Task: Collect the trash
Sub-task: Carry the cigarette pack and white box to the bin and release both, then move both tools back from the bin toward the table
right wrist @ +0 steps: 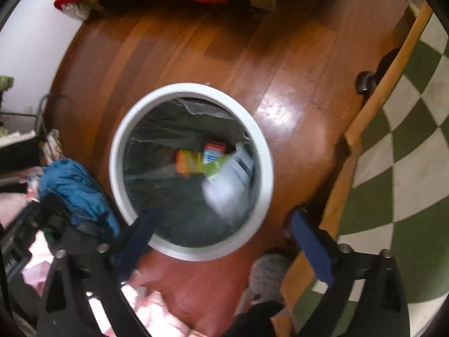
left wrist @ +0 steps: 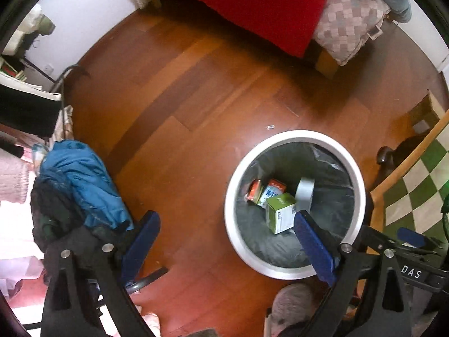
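A round white-rimmed trash bin [left wrist: 356, 168] with a dark liner stands on the wooden floor. Inside lie a green-and-white box [left wrist: 280, 213], a blue-and-white carton [left wrist: 270, 193], an orange packet [left wrist: 254, 189] and a grey roll [left wrist: 306, 191]. My left gripper [left wrist: 224, 224] is open and empty, above the bin's left edge. In the right wrist view the bin [right wrist: 123, 174] sits below my open right gripper [right wrist: 224, 221]. A blurred white-and-green item [right wrist: 227, 185] is inside the bin's mouth, next to an orange box [right wrist: 188, 163].
A blue jacket [left wrist: 81, 179] lies in a clothes pile at left. A bed with a red blanket [left wrist: 252, 2] stands at the back. A green-and-white checkered mat [right wrist: 407, 146] on a wooden frame is at right. A grey slipper [left wrist: 291, 306] is near the bin.
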Demonstrator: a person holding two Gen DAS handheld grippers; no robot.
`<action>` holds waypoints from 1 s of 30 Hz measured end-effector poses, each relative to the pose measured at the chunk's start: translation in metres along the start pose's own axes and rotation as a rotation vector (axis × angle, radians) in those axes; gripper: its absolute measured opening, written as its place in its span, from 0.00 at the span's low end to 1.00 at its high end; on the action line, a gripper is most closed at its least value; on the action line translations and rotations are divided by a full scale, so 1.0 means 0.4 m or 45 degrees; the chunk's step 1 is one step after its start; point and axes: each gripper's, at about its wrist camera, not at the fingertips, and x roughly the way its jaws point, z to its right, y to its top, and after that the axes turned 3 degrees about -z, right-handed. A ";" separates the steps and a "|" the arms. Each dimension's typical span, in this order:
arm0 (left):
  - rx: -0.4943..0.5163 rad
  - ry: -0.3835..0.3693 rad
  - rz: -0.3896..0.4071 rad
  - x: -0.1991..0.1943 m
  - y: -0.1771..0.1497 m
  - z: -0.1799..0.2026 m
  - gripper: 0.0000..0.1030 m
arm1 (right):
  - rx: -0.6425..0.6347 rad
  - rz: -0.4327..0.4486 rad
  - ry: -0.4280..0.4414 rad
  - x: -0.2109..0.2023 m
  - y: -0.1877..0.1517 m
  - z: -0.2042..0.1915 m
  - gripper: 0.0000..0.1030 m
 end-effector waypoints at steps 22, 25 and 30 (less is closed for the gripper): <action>0.018 -0.008 0.184 -0.258 -0.114 -0.020 0.95 | -0.072 0.260 -0.044 -0.290 -0.226 -0.033 0.97; 0.041 -0.018 0.226 -0.317 -0.141 -0.019 0.95 | -0.069 0.324 -0.035 -0.356 -0.262 -0.036 0.97; 0.071 -0.046 0.278 -0.420 -0.187 -0.024 0.95 | -0.072 0.418 -0.006 -0.467 -0.339 -0.031 0.97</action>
